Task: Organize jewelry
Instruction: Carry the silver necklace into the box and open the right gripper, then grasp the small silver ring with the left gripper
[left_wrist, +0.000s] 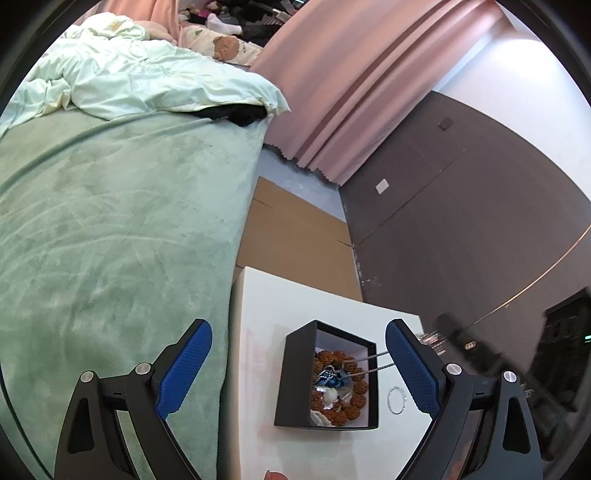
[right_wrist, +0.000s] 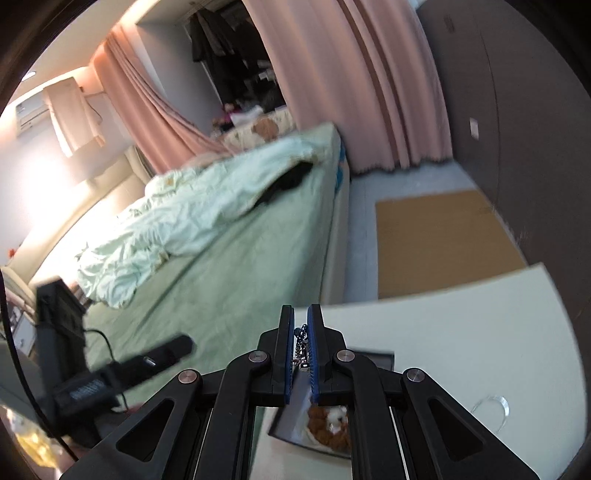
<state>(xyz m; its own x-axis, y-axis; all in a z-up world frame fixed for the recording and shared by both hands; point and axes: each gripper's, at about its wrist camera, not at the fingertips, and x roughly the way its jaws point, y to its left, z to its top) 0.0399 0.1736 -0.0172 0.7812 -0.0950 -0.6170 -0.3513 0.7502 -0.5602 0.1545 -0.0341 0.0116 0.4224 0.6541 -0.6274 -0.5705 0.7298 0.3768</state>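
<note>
A black open box (left_wrist: 293, 373) stands on the white table (left_wrist: 266, 306). It holds a brown bead bracelet (left_wrist: 360, 387) and a blue pendant (left_wrist: 330, 374). A silver chain (left_wrist: 369, 357) runs taut from the pendant up to the right. My left gripper (left_wrist: 299, 365) is open, its blue pads either side of the box, touching nothing. In the right wrist view my right gripper (right_wrist: 301, 313) is shut on the silver chain (right_wrist: 301, 341), above the box (right_wrist: 286, 424) and the bracelet (right_wrist: 327, 430). A clear bangle (left_wrist: 397, 400) lies on the table to the right of the box.
A bed with a green blanket (left_wrist: 110, 221) and a pale duvet (left_wrist: 147, 74) lies left of the table. Flat cardboard (left_wrist: 295, 229) covers the floor beyond it. Pink curtains (left_wrist: 351, 92) and a dark wall panel (left_wrist: 461, 203) stand behind.
</note>
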